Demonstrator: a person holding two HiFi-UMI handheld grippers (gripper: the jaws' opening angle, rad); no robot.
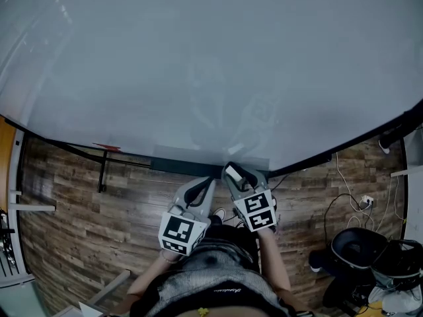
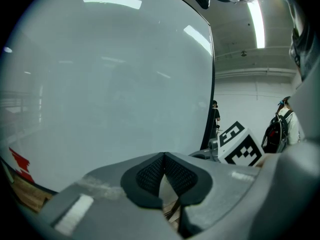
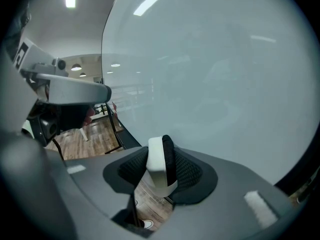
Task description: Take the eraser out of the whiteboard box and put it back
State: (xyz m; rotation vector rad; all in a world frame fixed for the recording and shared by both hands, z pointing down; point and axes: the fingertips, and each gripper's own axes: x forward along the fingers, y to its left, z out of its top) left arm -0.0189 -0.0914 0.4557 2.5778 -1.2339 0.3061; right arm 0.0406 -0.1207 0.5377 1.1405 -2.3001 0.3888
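Eraser (image 3: 159, 164) removal looked done: the white block with its black felt face sat upright, clamped between the pads of the right gripper (image 1: 239, 177). In the head view it was held just off the lower edge of the whiteboard (image 1: 198, 65), at about 6 o'clock on the board. The whiteboard box (image 1: 192, 158) seemed to be the pale strip along that bottom edge. The eraser hovered near the strip's 5 o'clock corner, and I could not tell whether it touched the strip.

The left gripper (image 2: 164, 157) waited at the right one's 8 o'clock, its jaws closed together on nothing, pointing toward the board. Wooden floor (image 1: 99, 210) lay beneath both.

By my reading, the first half of the task was complete and the second half remained. The eraser needed to be lowered back into the box and the right jaws opened to leave it there.
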